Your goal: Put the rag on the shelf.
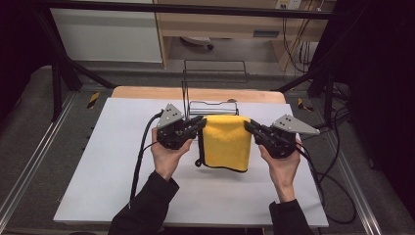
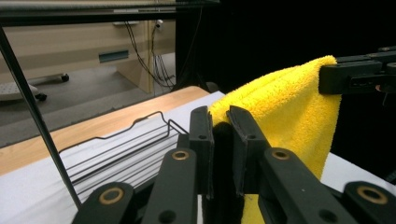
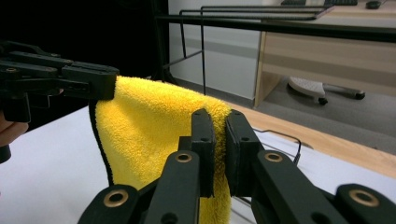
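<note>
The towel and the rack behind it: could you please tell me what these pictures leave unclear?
- Rack: in the high view, the towel hides its lower part.
- Towel's bottom edge: cut off by the frame in both gripper views.
- Towel's far face: turned away in the high view.
- Left gripper and right gripper: the high view is too small to show the pinched cloth.

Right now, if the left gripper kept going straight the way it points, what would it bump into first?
Probably the right gripper. The left gripper already pinches the yellow towel, pointing along its top edge toward it.

A fuzzy yellow cloth with a thin black edge hangs over a white table top with a light brown wooden strip.
</note>
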{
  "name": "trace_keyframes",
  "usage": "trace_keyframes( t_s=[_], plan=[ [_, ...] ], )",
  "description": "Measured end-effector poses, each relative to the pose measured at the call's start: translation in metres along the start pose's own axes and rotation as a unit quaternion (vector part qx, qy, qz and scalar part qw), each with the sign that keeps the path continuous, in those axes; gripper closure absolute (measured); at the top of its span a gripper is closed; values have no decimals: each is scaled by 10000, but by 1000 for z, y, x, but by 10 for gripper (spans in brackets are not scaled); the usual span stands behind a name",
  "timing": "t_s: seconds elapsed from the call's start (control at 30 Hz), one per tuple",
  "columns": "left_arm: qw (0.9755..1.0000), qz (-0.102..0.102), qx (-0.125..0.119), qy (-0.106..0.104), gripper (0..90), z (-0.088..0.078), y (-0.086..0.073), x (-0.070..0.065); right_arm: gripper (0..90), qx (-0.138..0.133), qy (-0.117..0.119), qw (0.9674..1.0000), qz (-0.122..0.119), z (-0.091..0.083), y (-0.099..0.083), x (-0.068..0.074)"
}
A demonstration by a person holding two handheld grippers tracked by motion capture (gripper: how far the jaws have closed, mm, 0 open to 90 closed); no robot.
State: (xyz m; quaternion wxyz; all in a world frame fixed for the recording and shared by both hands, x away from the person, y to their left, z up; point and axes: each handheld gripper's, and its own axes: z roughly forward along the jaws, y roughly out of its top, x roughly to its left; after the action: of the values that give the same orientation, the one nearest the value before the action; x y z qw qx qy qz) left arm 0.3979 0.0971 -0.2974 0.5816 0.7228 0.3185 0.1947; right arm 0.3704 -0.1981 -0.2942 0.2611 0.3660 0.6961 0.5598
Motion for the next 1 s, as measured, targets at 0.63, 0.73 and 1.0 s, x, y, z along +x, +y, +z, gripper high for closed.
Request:
trace_keyframes(
  t_s=[0.63,0.73,1.0],
  plan=[
    [9990,-13,-416,158,798,-8,23,7,837,-431,-88,9990,-113,4,24,7],
    [9986,-24,-486,185,798,-9,27,7,837,-509,-100,9986,-107,5,28,7],
    [9977,17,-635,246,798,-10,35,8,837,-690,-147,9974,-140,7,34,8]
  ],
)
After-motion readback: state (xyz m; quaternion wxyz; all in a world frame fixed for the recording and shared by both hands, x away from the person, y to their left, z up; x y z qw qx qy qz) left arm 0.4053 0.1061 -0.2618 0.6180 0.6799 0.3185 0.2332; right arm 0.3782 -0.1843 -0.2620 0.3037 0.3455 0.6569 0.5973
